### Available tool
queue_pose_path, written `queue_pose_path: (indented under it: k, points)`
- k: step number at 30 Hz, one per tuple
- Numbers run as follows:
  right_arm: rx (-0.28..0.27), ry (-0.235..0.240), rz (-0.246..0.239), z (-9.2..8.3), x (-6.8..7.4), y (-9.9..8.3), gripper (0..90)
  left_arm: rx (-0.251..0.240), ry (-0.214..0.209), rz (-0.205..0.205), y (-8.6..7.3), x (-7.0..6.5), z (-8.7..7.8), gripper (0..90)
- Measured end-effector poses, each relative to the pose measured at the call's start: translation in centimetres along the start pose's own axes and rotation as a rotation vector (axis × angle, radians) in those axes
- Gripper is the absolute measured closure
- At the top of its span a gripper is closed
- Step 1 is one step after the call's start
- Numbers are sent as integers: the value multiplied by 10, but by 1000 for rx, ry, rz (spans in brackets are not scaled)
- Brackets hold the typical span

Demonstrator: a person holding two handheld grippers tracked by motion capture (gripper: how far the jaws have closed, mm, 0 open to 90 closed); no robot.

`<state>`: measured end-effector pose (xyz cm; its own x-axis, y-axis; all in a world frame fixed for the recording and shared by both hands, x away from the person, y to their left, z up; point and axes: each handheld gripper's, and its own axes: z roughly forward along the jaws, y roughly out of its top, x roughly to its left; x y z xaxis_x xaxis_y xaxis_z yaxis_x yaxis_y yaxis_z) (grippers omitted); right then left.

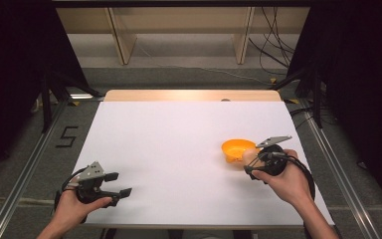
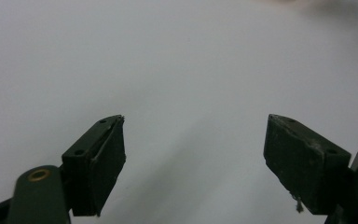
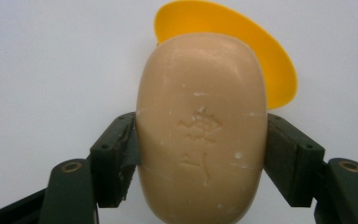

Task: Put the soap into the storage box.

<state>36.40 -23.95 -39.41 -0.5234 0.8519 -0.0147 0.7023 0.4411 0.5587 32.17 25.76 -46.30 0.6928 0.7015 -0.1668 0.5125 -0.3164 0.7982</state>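
Observation:
A tan oval bar of soap (image 3: pixel 201 130) with an embossed mark is clamped between the two black jaws of my right gripper (image 3: pixel 200 156). In the high view the soap (image 1: pixel 249 156) sits at the near edge of an orange bowl (image 1: pixel 236 148), held there by my right gripper (image 1: pixel 252 160). The same orange bowl (image 3: pixel 261 42) lies just behind the soap in the right gripper view. My left gripper (image 1: pixel 122 184) rests low at the table's near left, jaws wide apart with nothing between them; its fingers (image 2: pixel 98 163) frame bare white surface.
A white sheet (image 1: pixel 179 144) covers the table, with a strip of wood (image 1: pixel 194 95) showing at its far edge. Metal rails (image 1: pixel 25 169) run along both sides. Cables (image 1: pixel 273 50) lie on the floor beyond the table.

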Motion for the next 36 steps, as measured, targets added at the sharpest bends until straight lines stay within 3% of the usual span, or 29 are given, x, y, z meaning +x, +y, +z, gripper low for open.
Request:
queue_pose_path:
  k: [2,6,8,9,11,12,13,16,17,24,25,36]
  points:
    - [-3,0,-3,-1,0,1,334,11,0,-13,0,0,0,203]
    - [-18,-3,-7,-2,-2,4,334,0,-3,7,0,0,1,202]
    - [-12,-3,14,-4,-1,5,334,9,-5,16,1,0,0,202]
    - [-24,-10,-10,-4,-4,6,334,5,-3,14,1,0,0,202]
    - [-25,-12,-2,-5,-5,7,334,-21,2,3,0,0,1,203]
    - [-23,-9,9,-5,-5,8,334,-7,1,-11,1,0,0,203]
    - [-33,-17,-4,-5,-8,8,334,-2,3,7,1,1,0,203]
    - [-43,-18,-1,-6,-11,10,334,-6,0,1,1,0,0,203]
    - [-37,-13,33,-7,-10,10,335,-8,1,5,1,1,0,203]
    - [-53,-22,12,-8,-17,17,334,-18,4,-17,1,1,-1,203]
    - [-51,-26,29,-9,-16,19,334,-19,5,-10,1,1,-2,204]
    - [-56,-32,-1,-1,-20,28,334,-10,8,9,2,1,-2,204]
